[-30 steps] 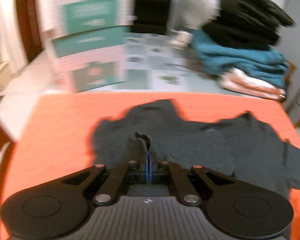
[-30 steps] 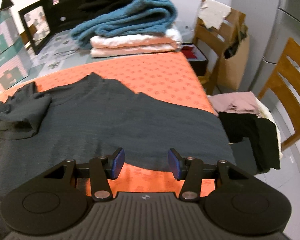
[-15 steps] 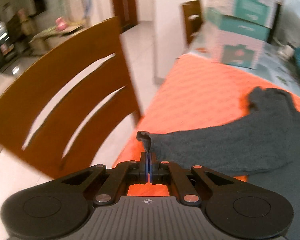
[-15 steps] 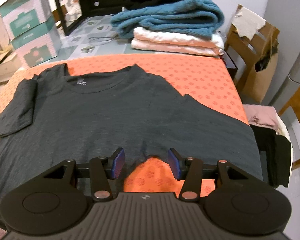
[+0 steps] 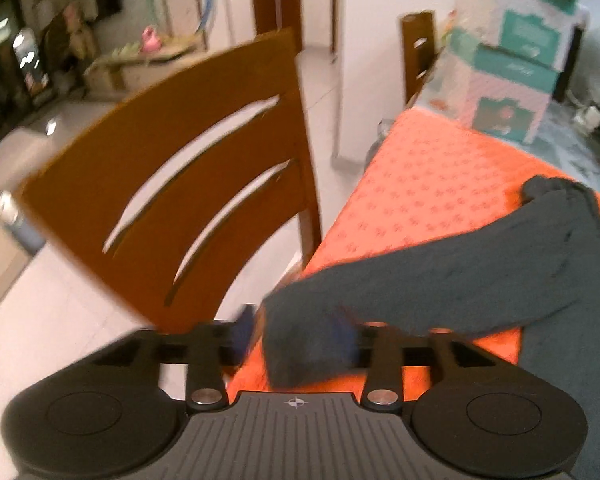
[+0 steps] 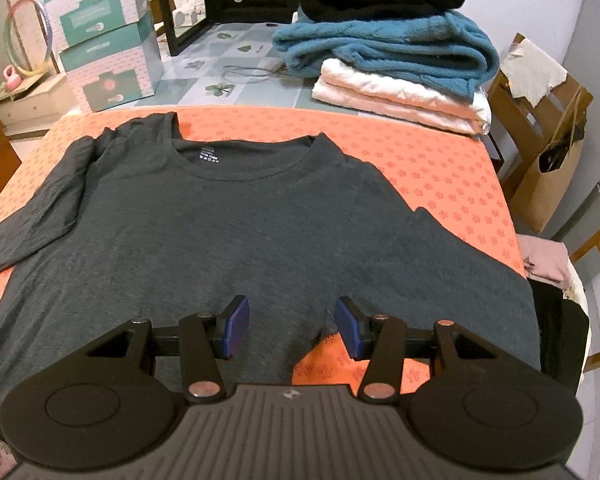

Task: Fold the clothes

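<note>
A dark grey long-sleeved shirt (image 6: pixel 236 216) is spread front up on the orange cloth of the worktop (image 6: pixel 440 160), its collar turned toward the stack of folded clothes (image 6: pixel 396 56) at the far end. The right tongs (image 6: pixel 292 328) are held wide apart and empty just above the shirt's hem. The left tongs (image 5: pixel 296 336) are also seen parted, with the sleeve cuff (image 5: pixel 308 344) lying loose between them at the edge nearest the wooden chair (image 5: pixel 188 184); that view is blurred, so contact cannot be told. The knit is judged light, soft and limp: it will sag and drag on the cloth. It is best pinched at a seamed edge, the cuff or the hem
</note>
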